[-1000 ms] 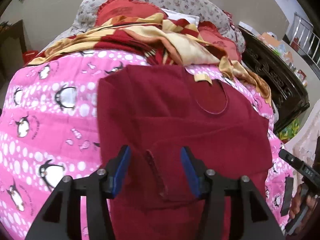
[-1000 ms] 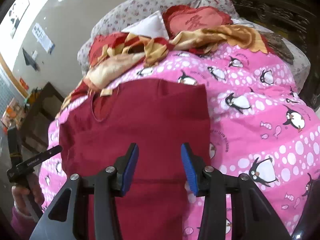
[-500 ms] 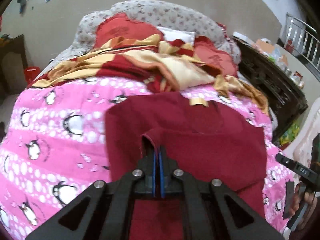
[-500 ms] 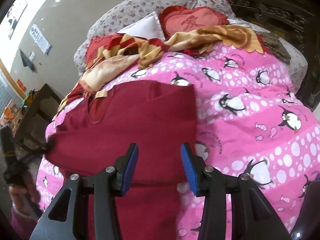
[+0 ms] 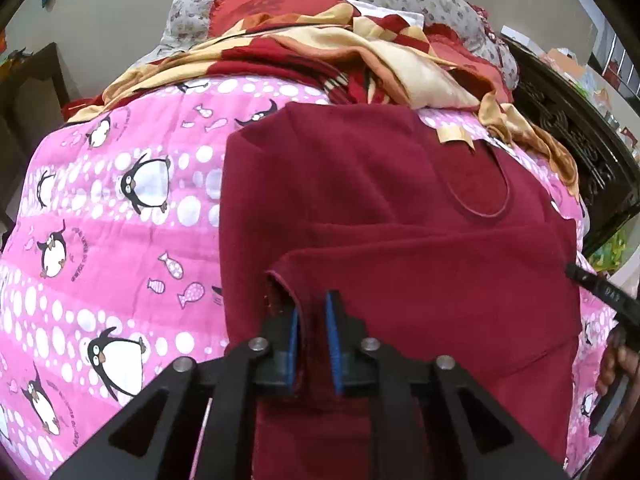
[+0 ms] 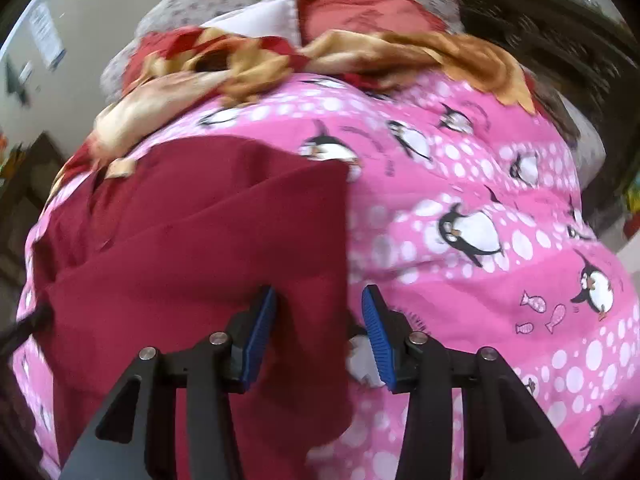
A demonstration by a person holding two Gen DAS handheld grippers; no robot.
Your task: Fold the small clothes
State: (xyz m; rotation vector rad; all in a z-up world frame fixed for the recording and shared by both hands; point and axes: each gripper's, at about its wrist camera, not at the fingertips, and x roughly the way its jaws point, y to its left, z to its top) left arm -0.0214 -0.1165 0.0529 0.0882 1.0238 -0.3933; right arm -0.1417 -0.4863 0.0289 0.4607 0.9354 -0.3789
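A dark red top (image 5: 360,184) lies flat on a pink penguin-print quilt (image 5: 120,216), neckline away from me, one sleeve folded across its body. My left gripper (image 5: 312,344) is shut on the cuff of that folded sleeve (image 5: 288,284) and holds it over the top's lower half. In the right wrist view the same top (image 6: 200,232) fills the left half. My right gripper (image 6: 320,336) is open, its fingers straddling the top's right edge just above the quilt (image 6: 480,280). The right gripper also shows at the left wrist view's right edge (image 5: 608,296).
A rumpled red and yellow blanket (image 5: 340,52) and pillows (image 5: 280,4) are heaped at the far end of the bed. A dark carved wooden cabinet (image 5: 580,140) stands along the bed's right side. Dark furniture (image 5: 32,92) stands at far left.
My left gripper closed on the sleeve cuff and carried it, then loosened slightly. My right gripper stayed open and shifted toward the top's right edge; the view is blurred with motion.
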